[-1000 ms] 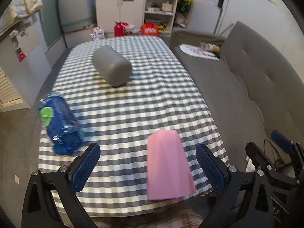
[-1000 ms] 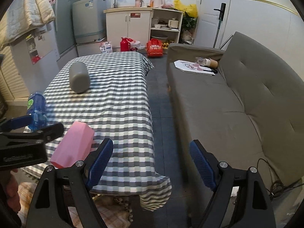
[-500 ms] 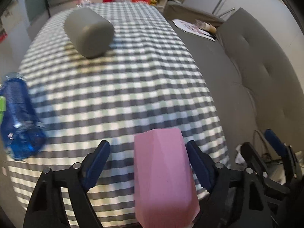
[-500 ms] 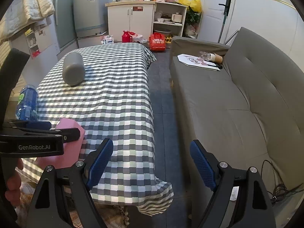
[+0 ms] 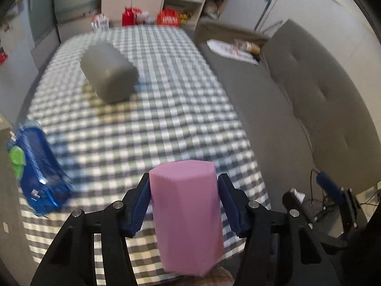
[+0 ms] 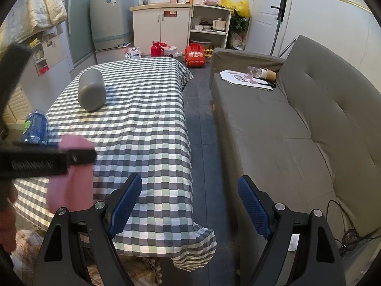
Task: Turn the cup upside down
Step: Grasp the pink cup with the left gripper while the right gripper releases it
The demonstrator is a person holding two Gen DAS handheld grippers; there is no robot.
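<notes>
The left gripper (image 5: 183, 205) is closed on the pink cup (image 5: 188, 217), its blue pads (image 5: 140, 205) pressed against the cup's two sides. The cup sits at the near edge of the table (image 5: 147, 124), its closed flat end pointing away from the camera; the right wrist view shows it (image 6: 73, 186) blurred, tilted and crossed by the left gripper's black arm. Whether it touches the cloth cannot be told.

The right gripper (image 6: 190, 205) has its jaws wide apart and holds nothing. It hangs to the right of the table, over the dark floor (image 6: 202, 119) between table and sofa (image 6: 297, 143).

Around the cup: a blue plastic bottle (image 5: 38, 166) with a green label lies on its side at the table's near left edge, well apart from the cup. A grey cylinder (image 5: 108, 71) lies on its side toward the far left of the table. Nothing stands between the cup and either object. The contents of the bottle cannot be made out.

The table is covered with a grey, green and white checked cloth (image 6: 147, 124) that hangs over its near right corner. On the sofa's far end lie a printed sheet (image 6: 245, 78) and a brown paper cup (image 6: 268, 73) on its side. At the far wall stand a white cabinet (image 6: 162, 28), open shelves (image 6: 209, 28), and a red jug (image 6: 157, 48) and red bag (image 6: 195, 56) on the floor.
</notes>
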